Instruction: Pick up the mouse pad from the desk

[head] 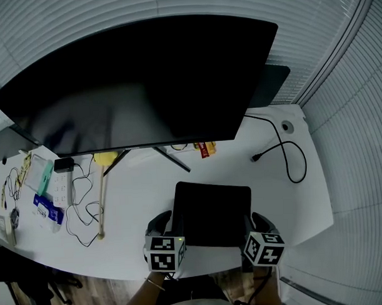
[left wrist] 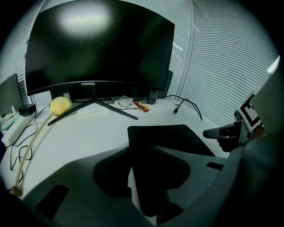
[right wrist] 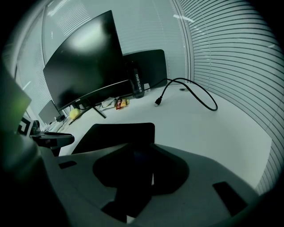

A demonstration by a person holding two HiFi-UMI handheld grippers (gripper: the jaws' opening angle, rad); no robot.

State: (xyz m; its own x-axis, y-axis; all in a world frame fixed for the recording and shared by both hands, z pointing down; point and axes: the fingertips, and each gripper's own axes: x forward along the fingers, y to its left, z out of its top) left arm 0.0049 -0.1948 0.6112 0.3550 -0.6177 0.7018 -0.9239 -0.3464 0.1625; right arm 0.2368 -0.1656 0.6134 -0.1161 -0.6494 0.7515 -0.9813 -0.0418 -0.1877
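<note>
The left gripper (head: 165, 226) has its jaws spread wide at the near left corner of the black mouse pad (head: 212, 212). In the left gripper view the pad's left edge lies in the gap between the jaws, unpinched. The right gripper (head: 256, 223) mirrors it at the near right corner, also spread wide with the pad's right edge in its gap and nothing clamped. Each gripper's marker cube faces up toward the head camera. The pad lies flat on the white desk (head: 136, 194), close to the front edge and between the two grippers. Just behind it the thin black legs of a stand (head: 169, 157) spread out under a large curved black monitor (head: 138, 82), whose screen is dark. A small red and yellow packet (head: 205, 148) lies beside the stand. To the right a black cable (head: 286, 153) loops across the desk. To the left lies a long pale stick with a yellow head (head: 105, 159), with a thin black wire (head: 83, 212) tangled near it. White blinds (head: 338, 62) cover the window behind and to the right.
</note>
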